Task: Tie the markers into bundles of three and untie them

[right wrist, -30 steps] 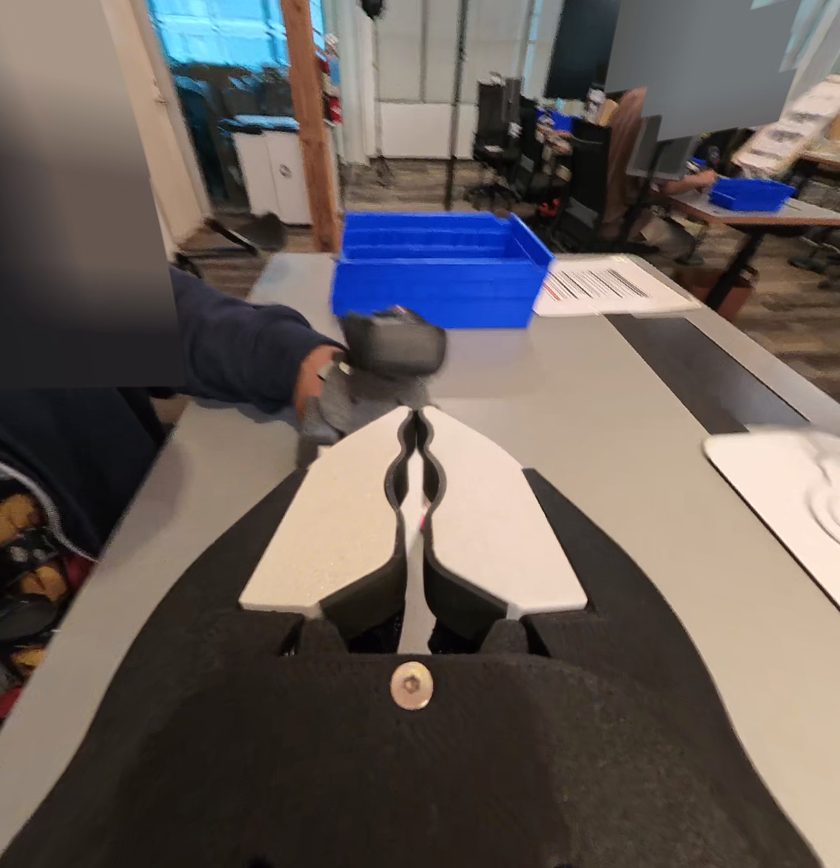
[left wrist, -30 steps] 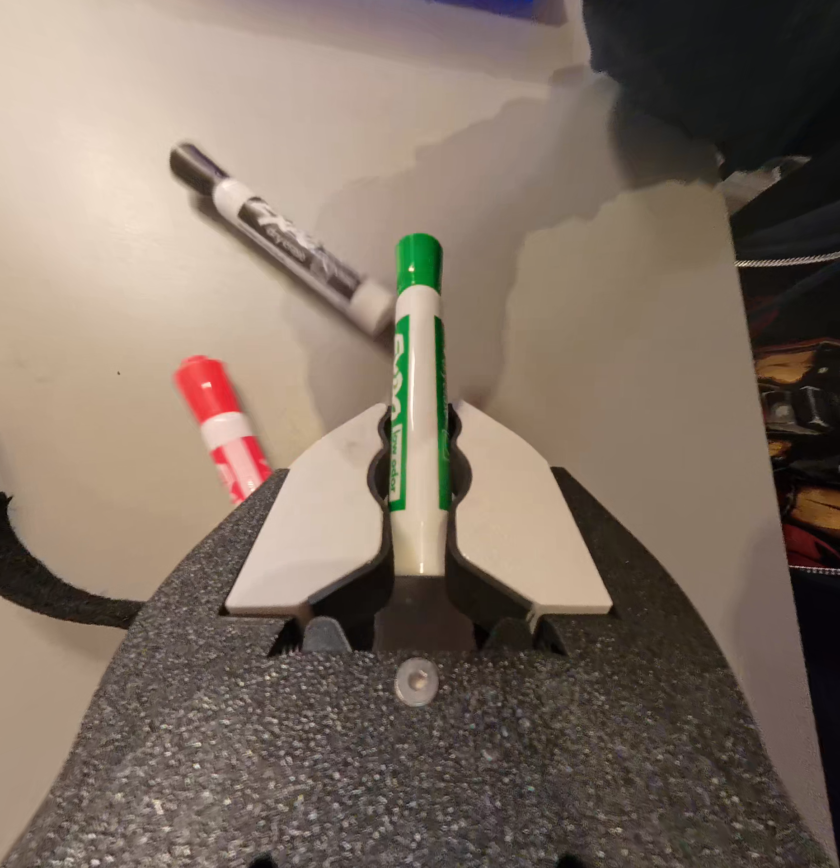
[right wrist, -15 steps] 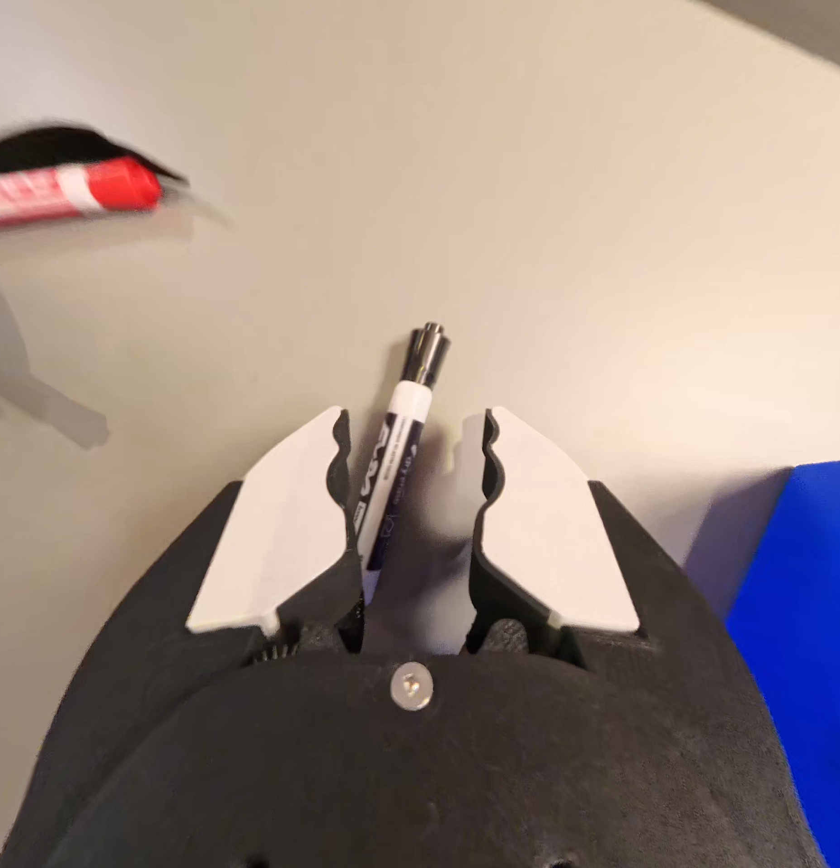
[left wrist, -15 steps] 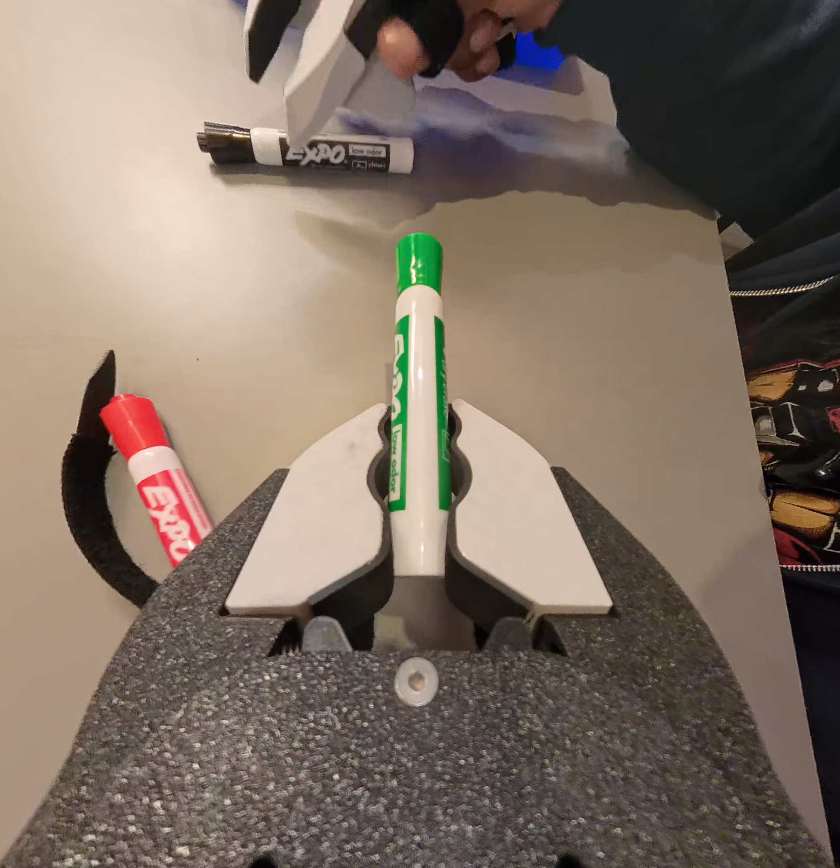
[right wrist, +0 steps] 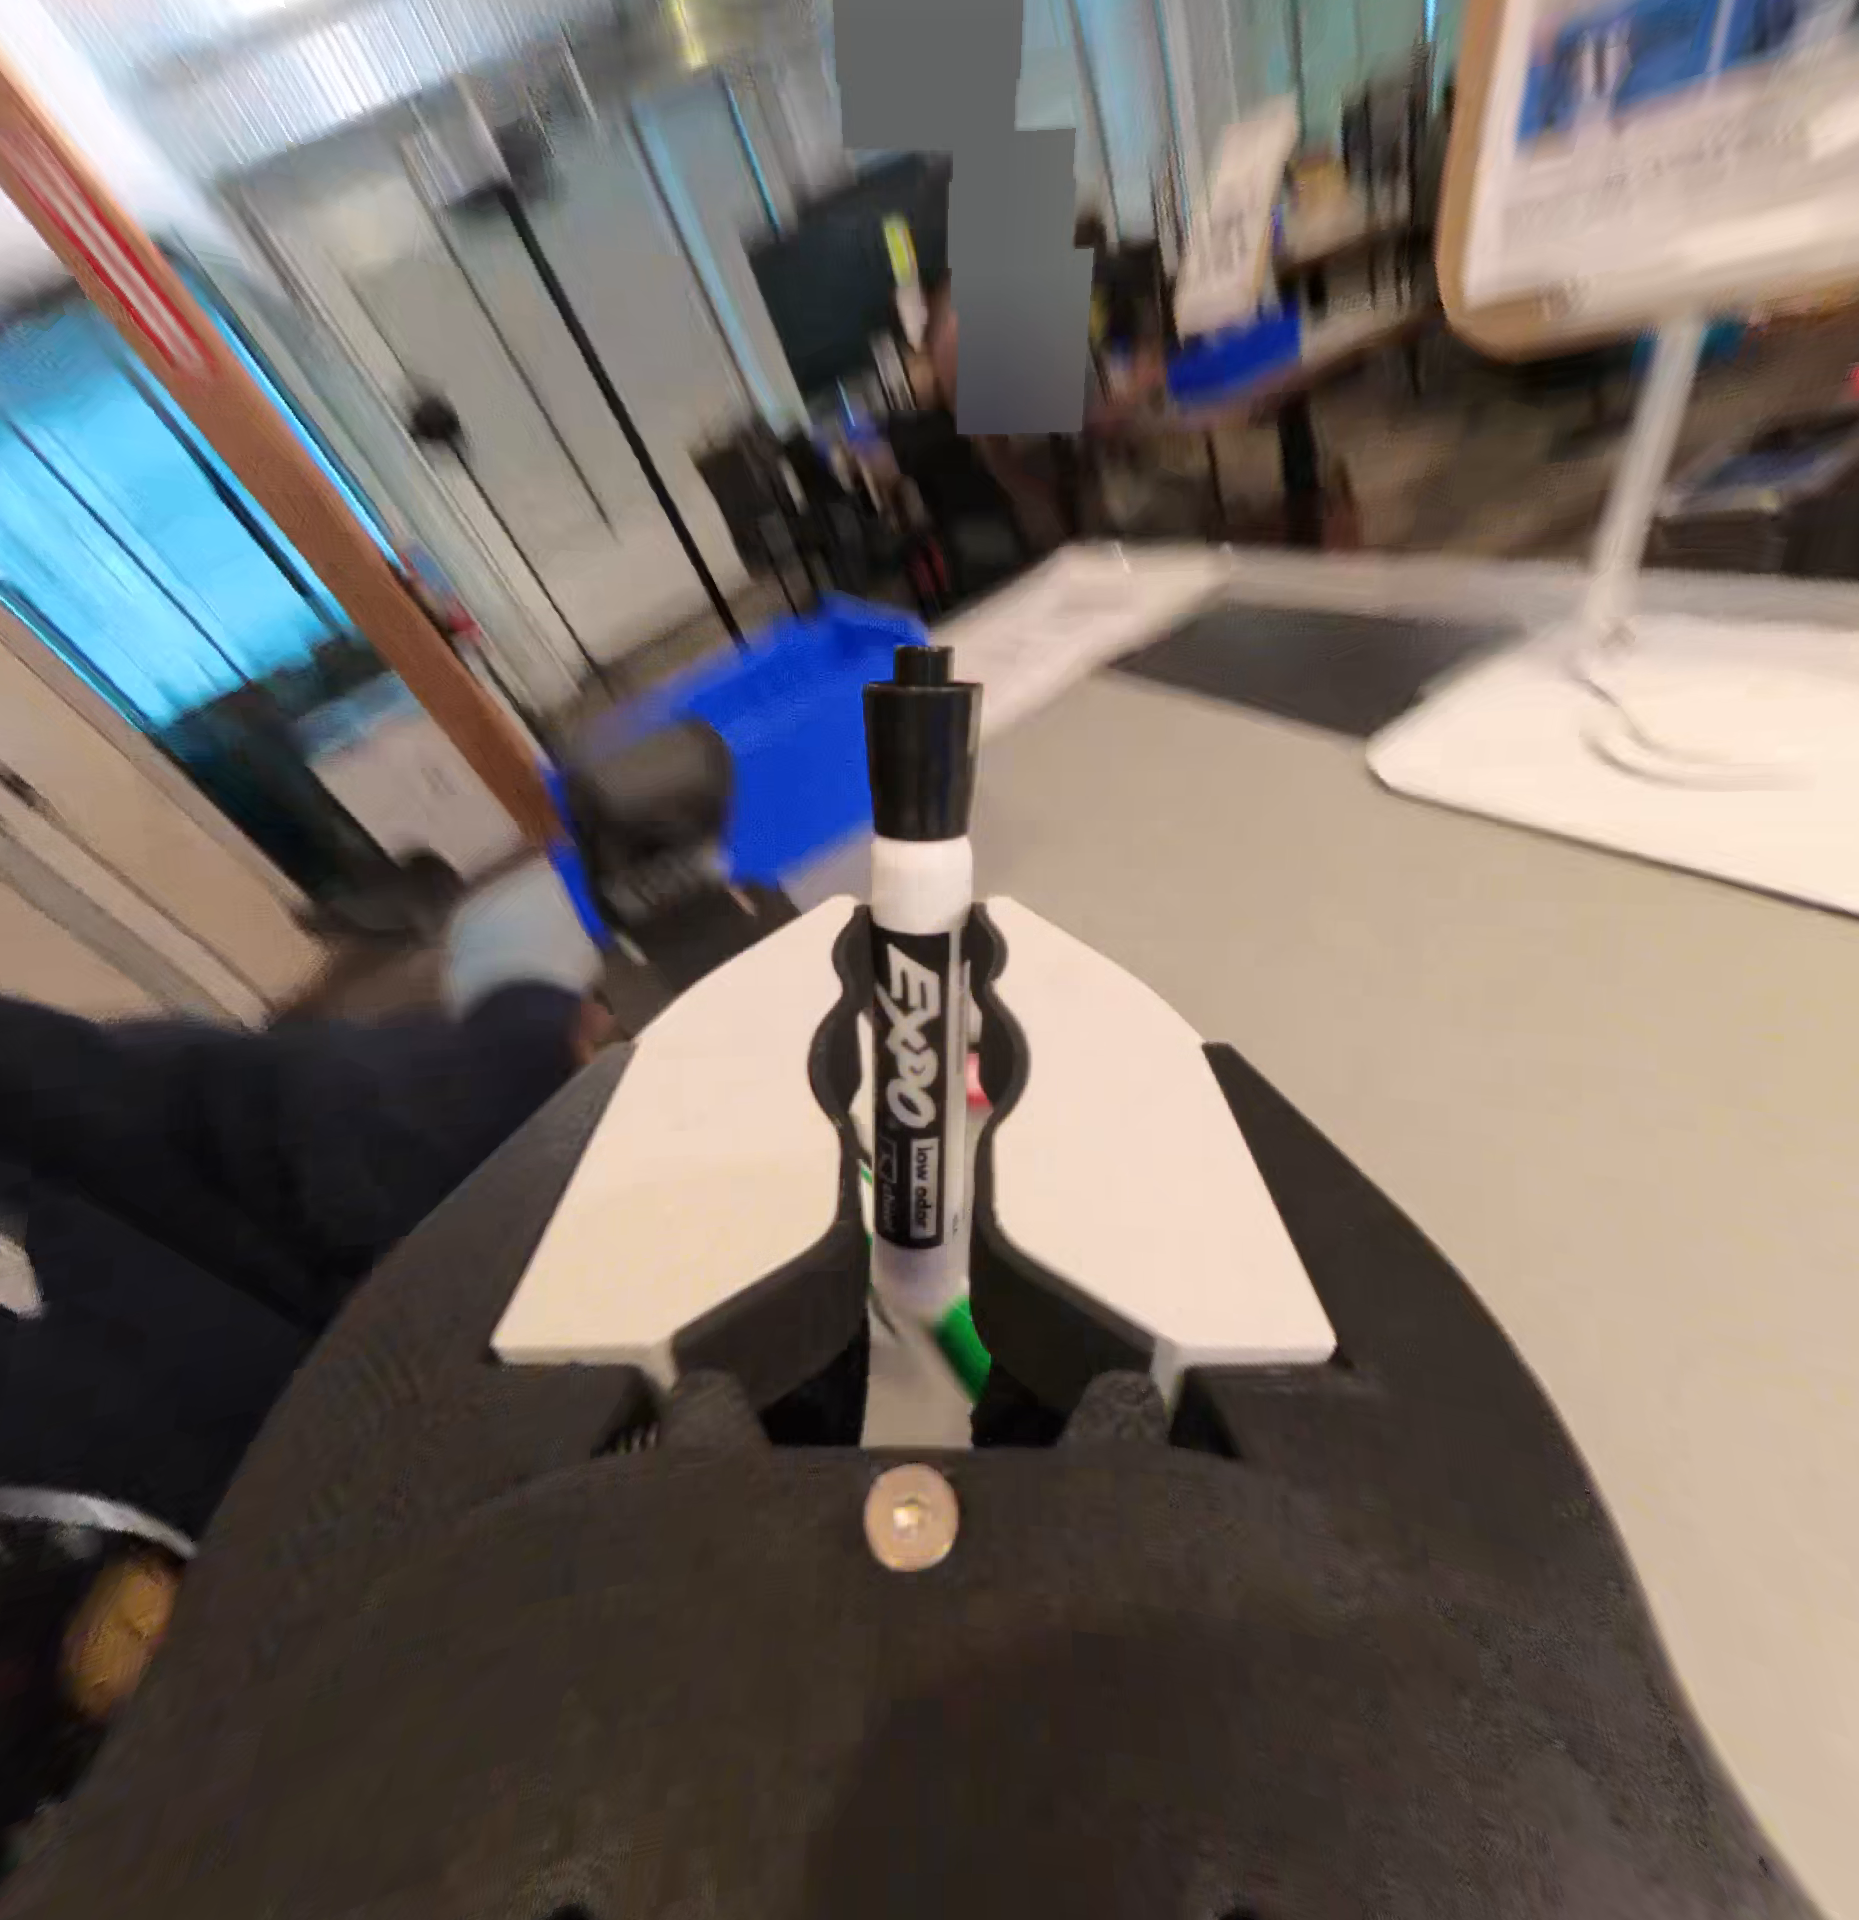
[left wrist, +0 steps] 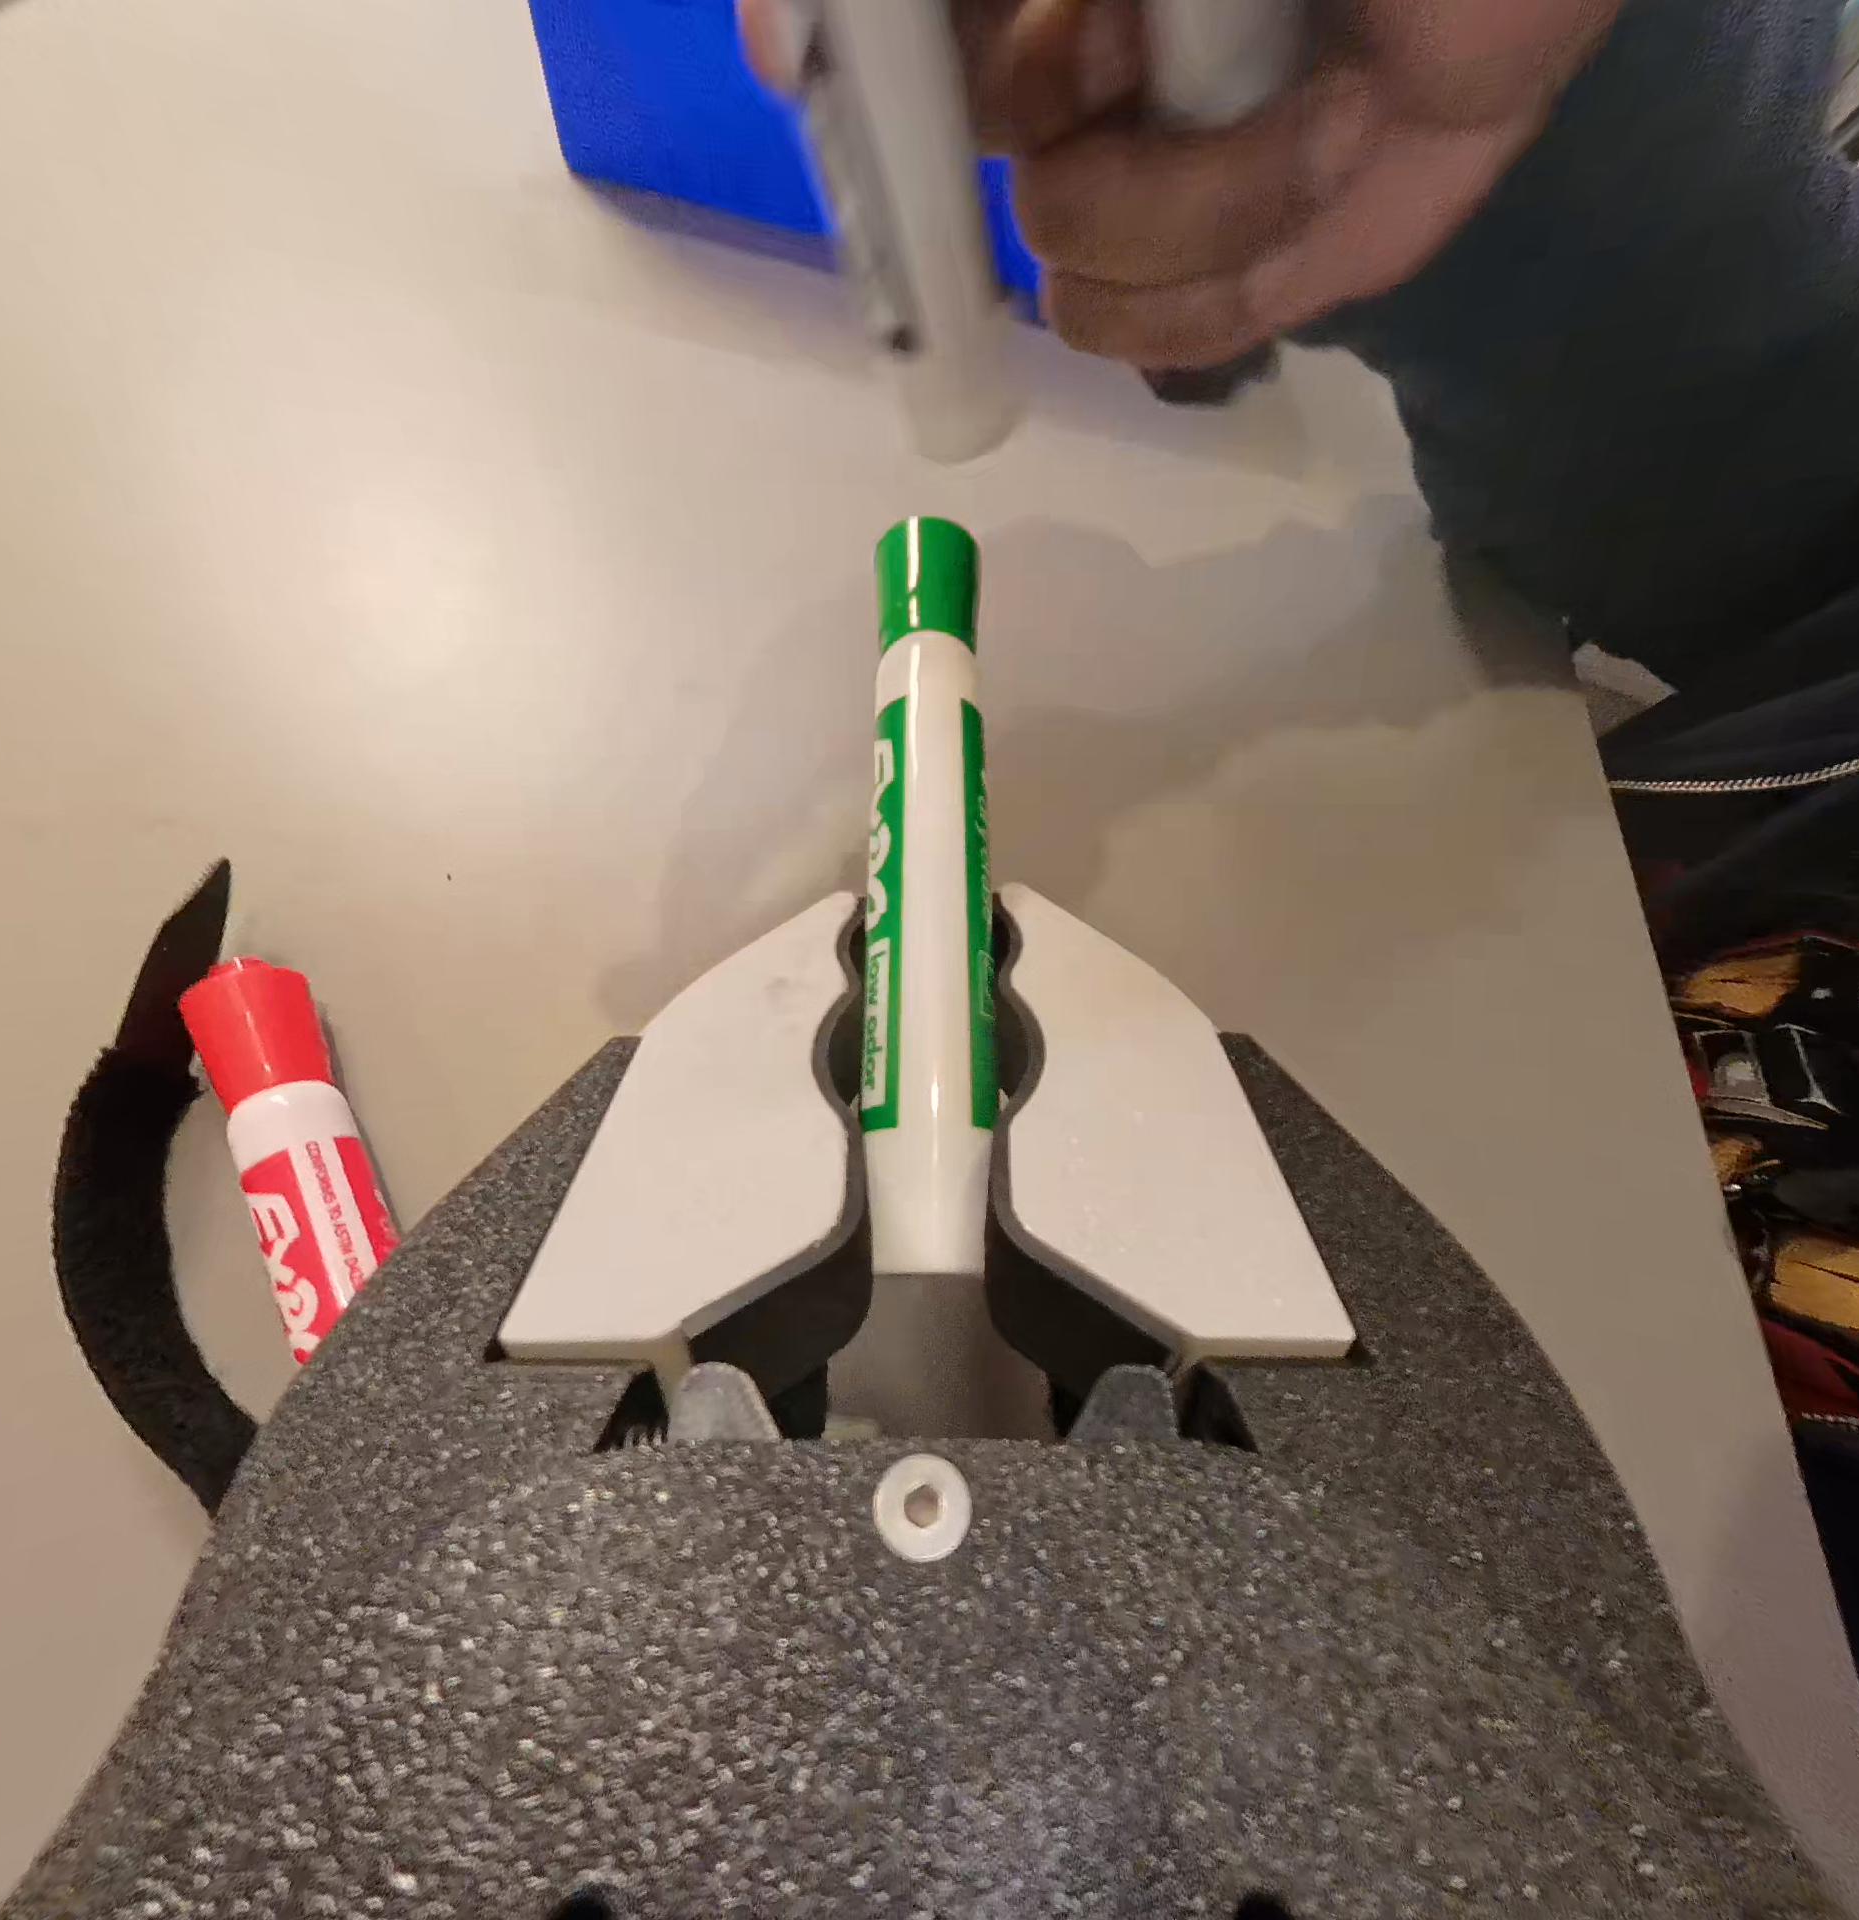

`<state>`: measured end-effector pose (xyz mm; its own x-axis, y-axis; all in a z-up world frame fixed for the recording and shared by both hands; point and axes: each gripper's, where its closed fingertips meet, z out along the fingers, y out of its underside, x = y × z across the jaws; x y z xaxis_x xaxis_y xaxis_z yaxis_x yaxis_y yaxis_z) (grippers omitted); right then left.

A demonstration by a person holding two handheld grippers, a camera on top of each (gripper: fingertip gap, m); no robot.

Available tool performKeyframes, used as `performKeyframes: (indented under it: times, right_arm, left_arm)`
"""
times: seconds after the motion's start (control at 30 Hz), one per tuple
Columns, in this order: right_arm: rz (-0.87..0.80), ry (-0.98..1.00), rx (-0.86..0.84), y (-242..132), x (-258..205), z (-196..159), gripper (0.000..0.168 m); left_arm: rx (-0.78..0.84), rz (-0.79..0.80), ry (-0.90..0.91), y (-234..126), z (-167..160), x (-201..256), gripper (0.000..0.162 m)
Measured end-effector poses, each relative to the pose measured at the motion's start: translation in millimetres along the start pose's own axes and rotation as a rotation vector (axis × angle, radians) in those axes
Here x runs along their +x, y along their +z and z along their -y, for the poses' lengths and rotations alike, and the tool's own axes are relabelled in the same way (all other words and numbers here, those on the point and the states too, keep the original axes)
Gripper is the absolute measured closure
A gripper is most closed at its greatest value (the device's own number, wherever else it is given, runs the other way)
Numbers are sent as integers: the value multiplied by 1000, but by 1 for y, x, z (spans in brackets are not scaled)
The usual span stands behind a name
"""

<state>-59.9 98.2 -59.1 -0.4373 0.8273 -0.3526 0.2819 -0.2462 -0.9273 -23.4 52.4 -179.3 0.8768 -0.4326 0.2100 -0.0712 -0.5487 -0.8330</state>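
Gripping a green marker, the left gripper has its pale fingers pressed against the white barrel, the green cap pointing forward over the table. Printed lettering in green runs along the barrel, on a wrap-around label of the same colour. Left of the gripper, a red marker lies on the table with its cap pointing away, its barrel bearing a red label with white print; it rests inside the curve of a black fuzzy strap that arcs around it. Farther ahead, a blue bin sits on the table, partly behind the blurred right gripper and the hand holding it.

In the right wrist view, the right gripper clamps a black marker between its white fingers, cap forward, with white lettering on a black label. A sliver of green marker shows below, through the gap. The table is smooth, pale grey. Beyond it, the room is motion-blurred: a wooden post, bright blue panels at left, a white stand with a board at right, and a sheet of paper beyond the bin.
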Motion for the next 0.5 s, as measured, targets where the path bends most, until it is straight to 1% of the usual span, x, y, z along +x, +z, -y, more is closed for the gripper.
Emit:
performKeyframes:
  times: [0.03,0.07,0.13,0.2,0.33,0.5]
  right_arm:
    - [32,47,97,4,-19,14,151]
    - [24,84,157,10,-32,19,151]
    - [-48,115,226,24,-45,14,151]
    - [-133,149,269,37,-45,3,150]
    - [-197,179,348,48,-48,0,150]
    - [-231,153,380,58,-55,1,150]
  left_arm:
    - [18,15,18,1,3,0,142]
    - [35,36,41,1,6,-1,142]
    - [63,88,87,2,12,-2,142]
    - [84,152,118,2,16,-6,142]
    - [125,267,132,-1,22,-16,142]
    - [114,284,140,1,19,-18,141]
